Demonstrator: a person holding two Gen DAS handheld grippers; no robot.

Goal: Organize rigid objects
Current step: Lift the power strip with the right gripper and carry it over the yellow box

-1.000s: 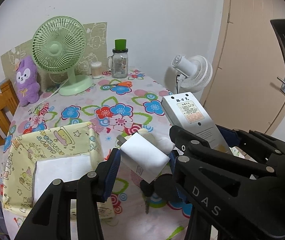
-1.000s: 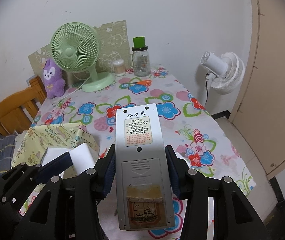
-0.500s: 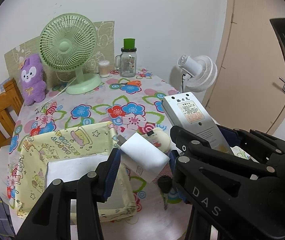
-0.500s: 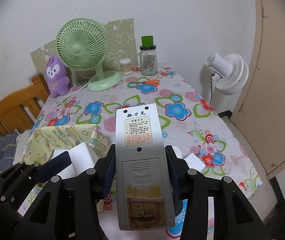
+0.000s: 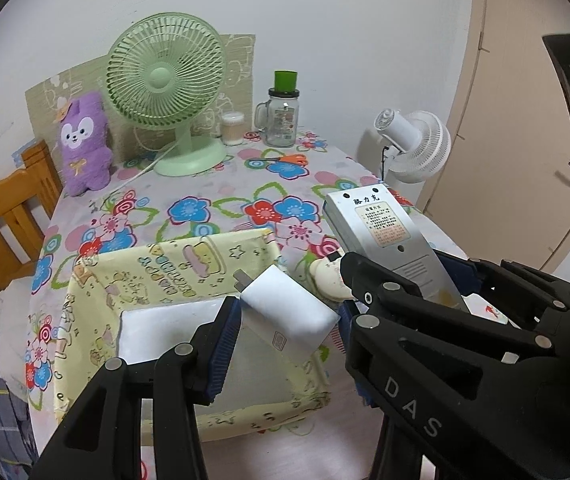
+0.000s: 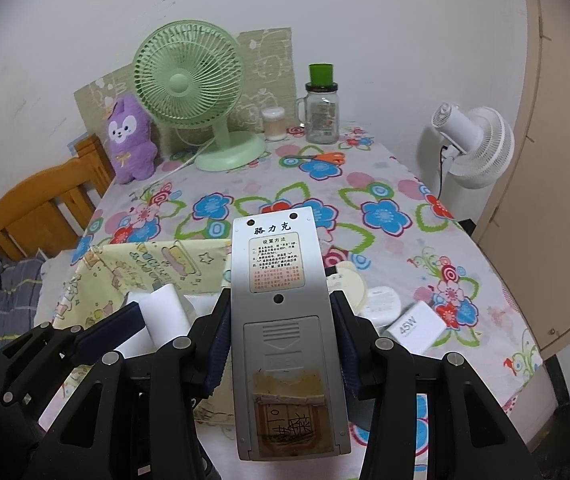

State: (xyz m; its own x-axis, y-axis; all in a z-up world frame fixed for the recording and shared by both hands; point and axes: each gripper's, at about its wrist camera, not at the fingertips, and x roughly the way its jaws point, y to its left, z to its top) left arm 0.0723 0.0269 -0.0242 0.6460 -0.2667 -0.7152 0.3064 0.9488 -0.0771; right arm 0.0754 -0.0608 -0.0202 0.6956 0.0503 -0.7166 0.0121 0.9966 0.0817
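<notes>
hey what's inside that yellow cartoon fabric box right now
The yellow fabric box shows only a bare white bottom. The white charger in the left gripper hides part of it.

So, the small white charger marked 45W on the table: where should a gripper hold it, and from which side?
Probably from above, closing on the two long flat sides of the 45W charger. It lies flat on the tablecloth, with a round white case close to its left end.

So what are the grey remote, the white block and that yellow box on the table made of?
Grey remote: looks like hard matte plastic, with moulded vents, a battery-door seam and a paper label. White block: apparently smooth plastic, probably a charger, with crisp rounded edges and a metal prong at its end. Yellow box: seems to be soft fabric or coated cloth; its printed walls sag and wrinkle.
</notes>
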